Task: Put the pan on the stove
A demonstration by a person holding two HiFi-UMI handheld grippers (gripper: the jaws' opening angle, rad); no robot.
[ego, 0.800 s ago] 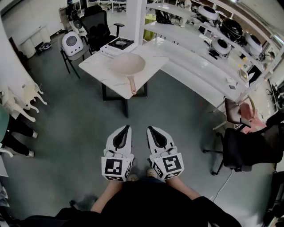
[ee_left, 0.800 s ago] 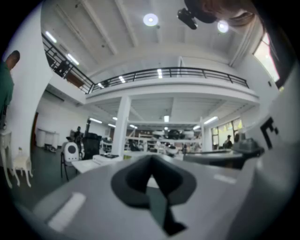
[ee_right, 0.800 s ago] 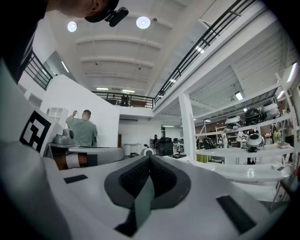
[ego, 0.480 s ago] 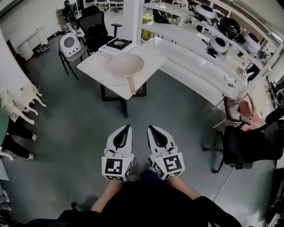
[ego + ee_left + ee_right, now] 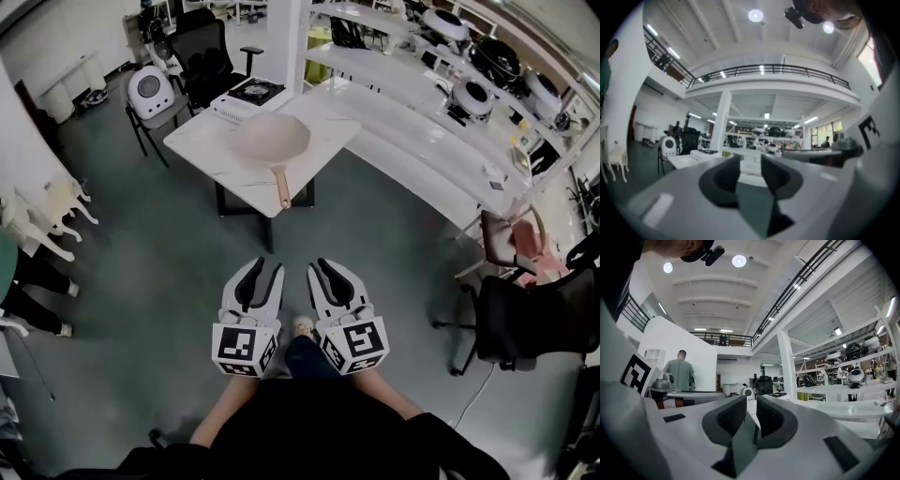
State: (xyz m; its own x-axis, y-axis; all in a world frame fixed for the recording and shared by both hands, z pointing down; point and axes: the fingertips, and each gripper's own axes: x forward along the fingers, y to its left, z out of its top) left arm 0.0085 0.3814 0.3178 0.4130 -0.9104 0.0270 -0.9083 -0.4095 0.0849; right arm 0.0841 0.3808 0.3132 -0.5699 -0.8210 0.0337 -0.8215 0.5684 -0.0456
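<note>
The pan sits on a white table, a pale beige bowl with its wooden handle pointing back toward the person and reaching about to the table's near edge. The stove – a flat white unit with a dark top – stands on the far corner of the same table, close behind the pan, so the pan is not on it. Both grippers are held low and level in front of the person, side by side over the grey floor and well apart from the table. The left gripper has its jaws apart; its own view shows a clear gap between the dark pads with only floor and the distant table in it, nothing held. The right gripper has its jaws drawn together, the ribbed pads all but meeting – nothing is between them either. A shoe of the person shows between the two grippers. Beyond the table stand a black office chair and a chair carrying a round white device; long white shelves run along the right, with another black chair nearer. In the right gripper view a person in a green top stands far off, back turned.
</note>
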